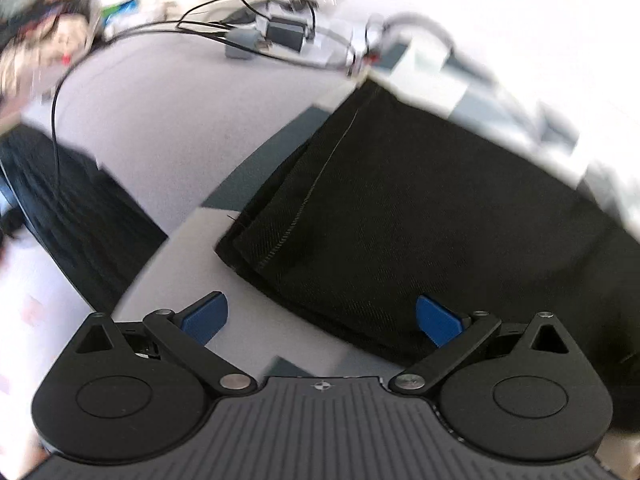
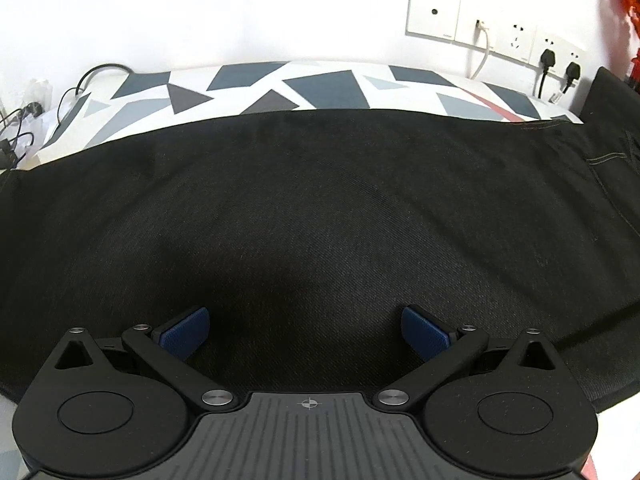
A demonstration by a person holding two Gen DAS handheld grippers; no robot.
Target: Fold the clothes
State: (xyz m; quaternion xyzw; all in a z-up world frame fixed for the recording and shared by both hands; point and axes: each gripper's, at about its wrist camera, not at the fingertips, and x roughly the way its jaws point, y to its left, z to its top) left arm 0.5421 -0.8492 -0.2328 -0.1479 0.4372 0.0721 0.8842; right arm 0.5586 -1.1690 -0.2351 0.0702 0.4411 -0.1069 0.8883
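We see the black trousers (image 2: pixel 320 216) lengthwise folded on the patterned tabletop (image 2: pixel 320 84) (cross folds remain); left gripper (image 1: pixel 322 318) and right gripper (image 2: pixel 306 330) gape empty.

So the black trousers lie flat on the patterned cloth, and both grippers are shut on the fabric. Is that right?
Not quite. The black trousers do lie flat on the patterned cloth, but neither gripper is shut. The left gripper and right gripper both have their jaws wide apart, holding nothing, as each wrist view shows.

No readable text, brand or number shows anywhere; the wall sockets' (image 2: pixel 516 38) tiny markings are illegible.
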